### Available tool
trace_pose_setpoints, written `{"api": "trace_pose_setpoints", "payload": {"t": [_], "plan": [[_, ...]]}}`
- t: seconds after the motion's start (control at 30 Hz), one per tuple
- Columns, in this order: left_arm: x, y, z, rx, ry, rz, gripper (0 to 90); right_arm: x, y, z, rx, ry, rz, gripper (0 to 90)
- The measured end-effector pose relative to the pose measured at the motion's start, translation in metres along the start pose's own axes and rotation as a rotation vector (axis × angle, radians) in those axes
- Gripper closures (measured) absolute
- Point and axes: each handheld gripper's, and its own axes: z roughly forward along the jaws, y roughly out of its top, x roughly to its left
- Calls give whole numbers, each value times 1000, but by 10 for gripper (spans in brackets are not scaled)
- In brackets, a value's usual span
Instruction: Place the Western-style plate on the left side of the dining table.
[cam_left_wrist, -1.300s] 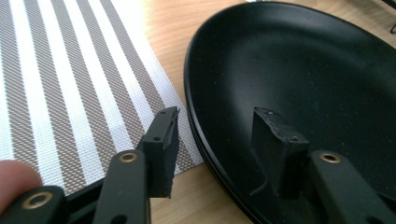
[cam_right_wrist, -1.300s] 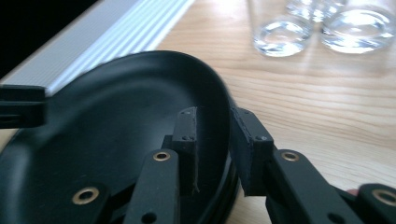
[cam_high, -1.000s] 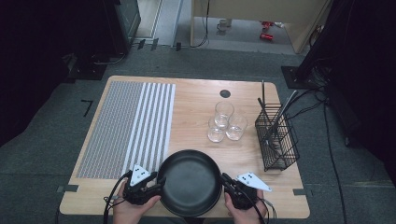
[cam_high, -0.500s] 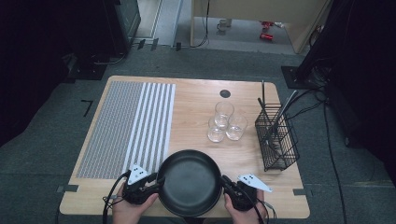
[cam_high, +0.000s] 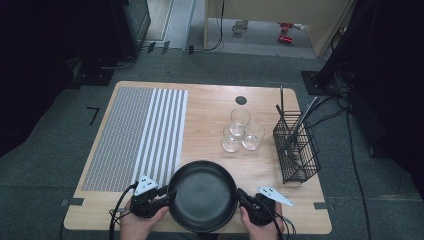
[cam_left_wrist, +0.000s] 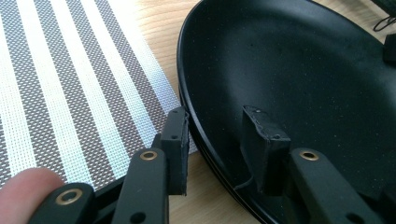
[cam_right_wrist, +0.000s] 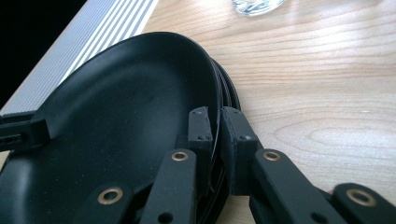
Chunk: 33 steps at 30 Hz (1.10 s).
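Two grippers at plates (cam_high: 202, 195), stacked on counter (cam_high: 210, 110) front edge | left gripper (cam_high: 167, 196): jaws just closing astride left rim, not pressing | right gripper (cam_high: 241, 196): jaws clamped on right rim | glasses (cam_high: 241, 131) beyond

Black plates (cam_high: 202, 195): a stack of several, exact count hidden. Drinking glasses (cam_high: 240, 131): three, clustered beyond the stack. Wire basket (cam_high: 296, 147): one, right of the glasses. Striped mat (cam_high: 137, 132): one, left of the glasses. Grippers: two, flanking the stack.
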Motion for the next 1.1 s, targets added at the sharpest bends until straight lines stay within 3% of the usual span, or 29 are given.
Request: {"api": "trace_pose_setpoints", "payload": {"t": [0.07,0.17,0.57,1.1], "plan": [[3,0,-1,-2,-13,-34,667,0,0,0,0,2,6,845],[4,0,-1,-4,-23,-45,679,0,-1,0,-2,7,26,848],[4,1,-3,-12,-11,-52,687,3,-4,2,-32,-6,17,845],[7,3,-8,-24,2,-55,700,4,-6,5,-25,23,38,842]]}}
